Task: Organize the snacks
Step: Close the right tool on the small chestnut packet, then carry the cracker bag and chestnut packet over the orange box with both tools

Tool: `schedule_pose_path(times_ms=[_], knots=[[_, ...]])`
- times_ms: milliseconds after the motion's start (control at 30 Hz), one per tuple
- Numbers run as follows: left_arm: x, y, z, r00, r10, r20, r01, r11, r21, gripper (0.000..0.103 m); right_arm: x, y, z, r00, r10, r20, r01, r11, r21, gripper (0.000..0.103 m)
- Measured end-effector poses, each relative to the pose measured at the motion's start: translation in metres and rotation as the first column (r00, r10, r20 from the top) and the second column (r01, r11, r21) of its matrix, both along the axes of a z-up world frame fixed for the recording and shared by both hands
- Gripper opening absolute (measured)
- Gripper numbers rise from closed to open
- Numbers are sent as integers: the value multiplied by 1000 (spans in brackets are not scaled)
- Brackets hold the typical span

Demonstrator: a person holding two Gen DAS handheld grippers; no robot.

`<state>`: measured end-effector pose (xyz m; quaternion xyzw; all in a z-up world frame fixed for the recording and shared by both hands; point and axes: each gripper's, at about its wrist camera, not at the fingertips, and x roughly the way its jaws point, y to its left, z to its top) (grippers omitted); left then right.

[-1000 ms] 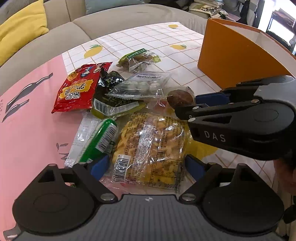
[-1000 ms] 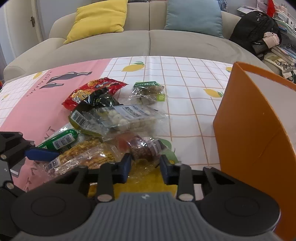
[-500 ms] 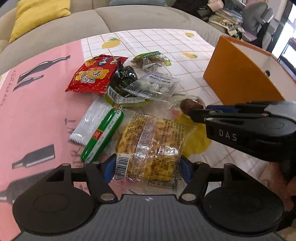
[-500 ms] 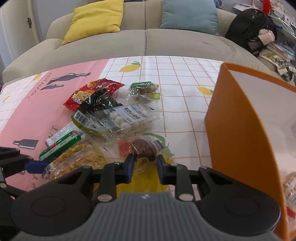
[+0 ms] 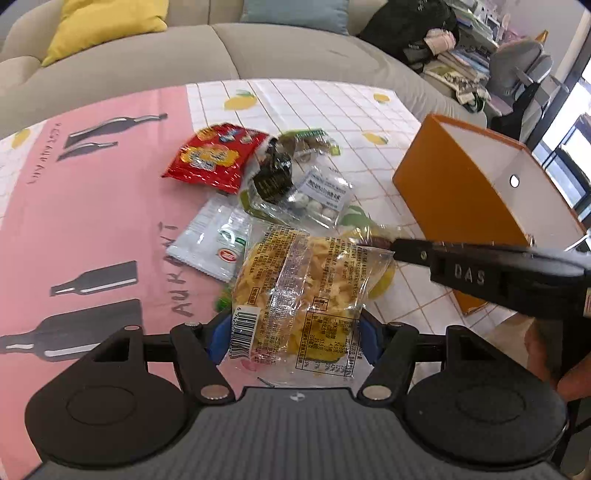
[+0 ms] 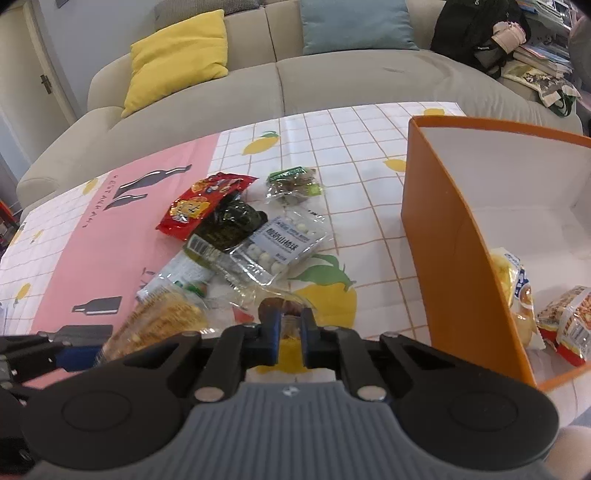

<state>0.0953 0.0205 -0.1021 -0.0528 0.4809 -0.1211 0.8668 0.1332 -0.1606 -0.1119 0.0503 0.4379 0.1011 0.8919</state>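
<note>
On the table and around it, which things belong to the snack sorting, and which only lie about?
Part of the job:
orange box
yellow snack pack, held in the left gripper
small brown snack, with the right gripper closing on it
red bag
white-ball pack

Just lying about:
yellow cushion
blue cushion
black backpack

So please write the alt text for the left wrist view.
The left gripper holds a clear bag of yellow snacks above a table strewn with snack packets. On the right, the right gripper pinches a small wrapped snack before an open orange box.
</note>
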Motion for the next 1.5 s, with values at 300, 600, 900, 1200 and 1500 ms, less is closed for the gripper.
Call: schedule_pose_path(times_ms=[300, 600, 900, 1200, 1500], knots=[[-7, 17, 18, 997, 81, 8, -80, 996, -48, 76, -20, 5, 20, 999, 18, 44, -19, 1000, 7, 0], [-5, 19, 26, 996, 92, 9, -91, 994, -63, 76, -28, -4, 29, 999, 13, 48, -14, 1000, 16, 0], [-4, 13, 17, 997, 69, -16, -70, 996, -48, 76, -24, -20, 14, 999, -32, -40, 33, 998, 44, 0], [-4, 10, 11, 998, 55, -36, -57, 997, -50, 77, -35, -30, 16, 999, -41, -34, 43, 998, 51, 0], [-7, -2, 29, 1000, 25, -12, -26, 999, -40, 76, -47, -41, 53, 997, -57, 45, 54, 997, 54, 0]])
